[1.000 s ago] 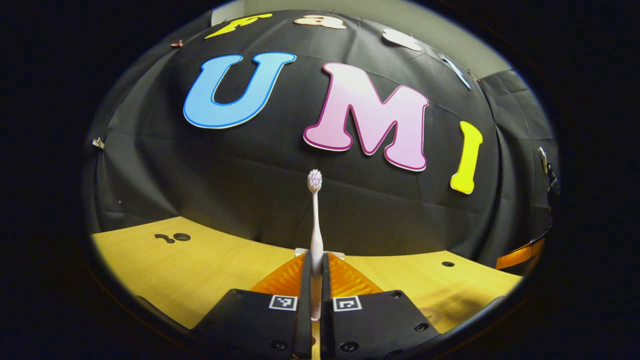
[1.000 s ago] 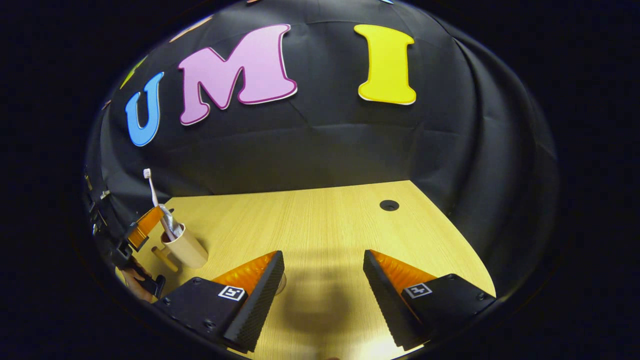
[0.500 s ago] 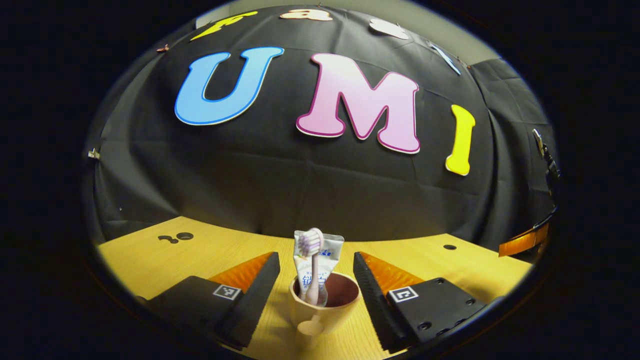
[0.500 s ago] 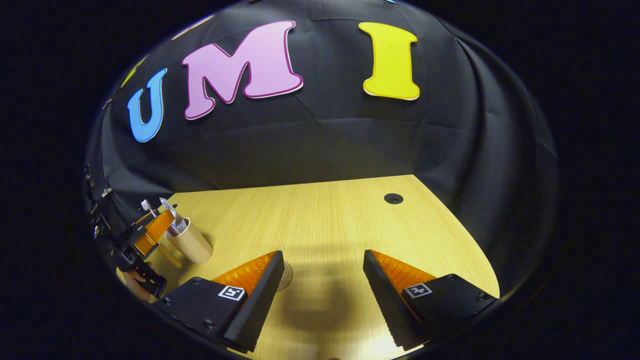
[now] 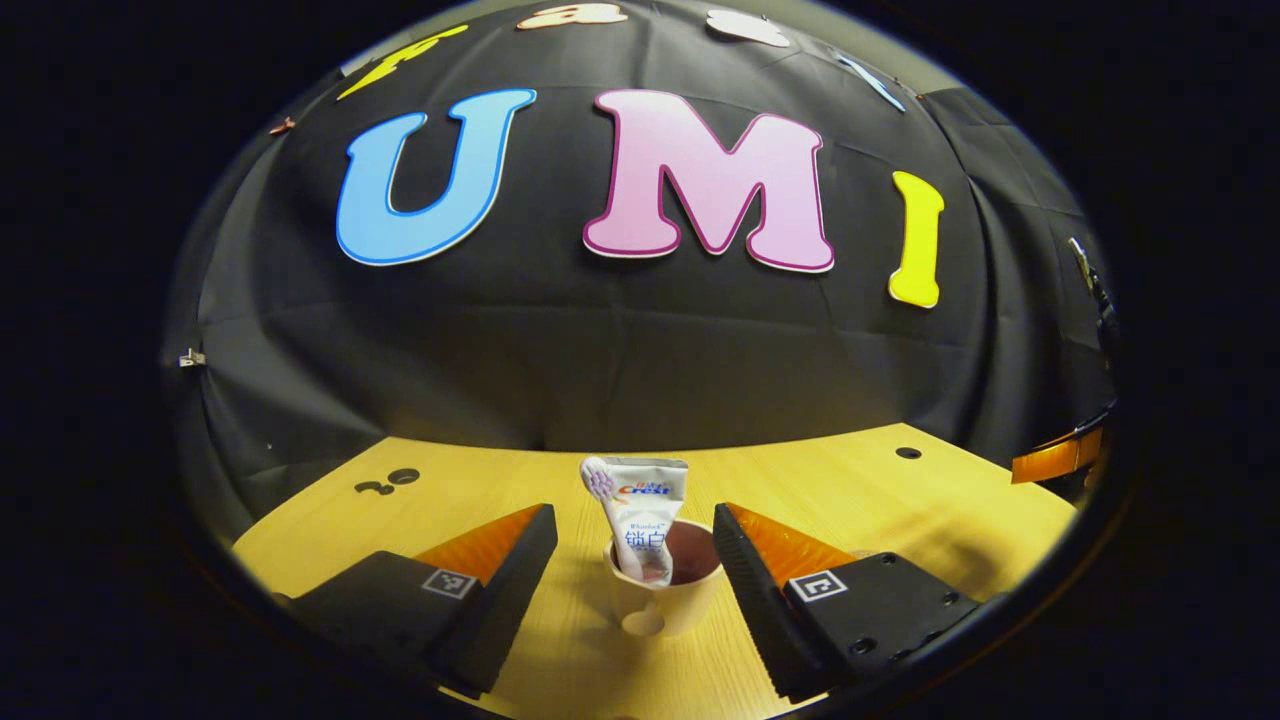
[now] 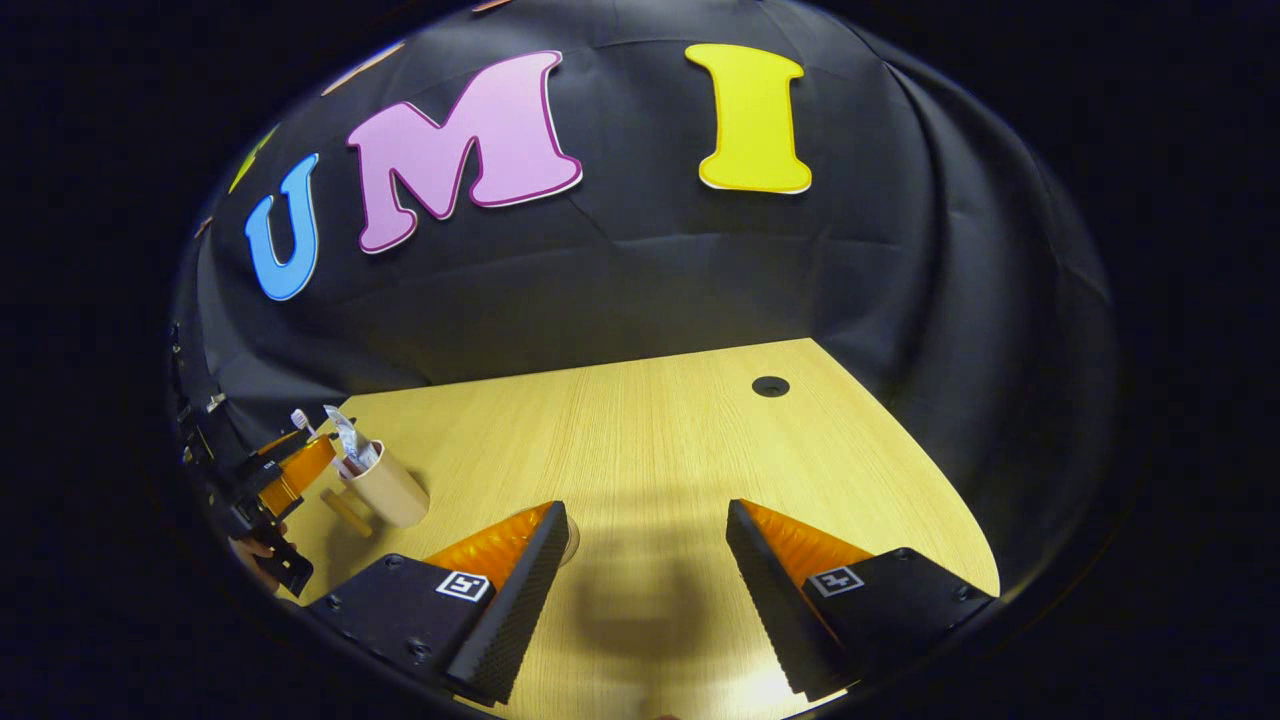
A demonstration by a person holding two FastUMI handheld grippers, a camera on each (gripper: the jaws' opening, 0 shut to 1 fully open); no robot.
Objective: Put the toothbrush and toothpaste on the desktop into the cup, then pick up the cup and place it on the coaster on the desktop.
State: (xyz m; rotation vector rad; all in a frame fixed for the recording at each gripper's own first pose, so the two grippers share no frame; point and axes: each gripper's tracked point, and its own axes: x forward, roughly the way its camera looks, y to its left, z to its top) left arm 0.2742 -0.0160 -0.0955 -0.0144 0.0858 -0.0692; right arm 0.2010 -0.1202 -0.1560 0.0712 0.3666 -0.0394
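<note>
In the left gripper view a beige cup [image 5: 662,603] stands upright on the wooden desktop [image 5: 850,500], its handle facing me. A white toothpaste tube [image 5: 648,515] and a toothbrush [image 5: 600,484] stand inside it. My left gripper [image 5: 633,515] is open, one finger on each side of the cup and clear of it. In the right gripper view the cup [image 6: 392,490] sits far left with the toothbrush [image 6: 298,420] and toothpaste [image 6: 347,437] in it, the left gripper [image 6: 275,478] beside it. My right gripper [image 6: 647,512] is open and holds nothing. A round coaster [image 6: 570,535] peeks from behind its left finger.
Black cloth walls close off the back and sides of the desktop [image 6: 640,440]. A round cable hole [image 6: 770,386] lies at the far right, and small holes [image 5: 385,482] mark the far left. A hand [image 6: 255,555] holds the left gripper.
My left gripper was shut on the toothbrush above the cup; it opened, the toothbrush dropped into the cup, and the gripper drew back a little. The right gripper barely moved.
</note>
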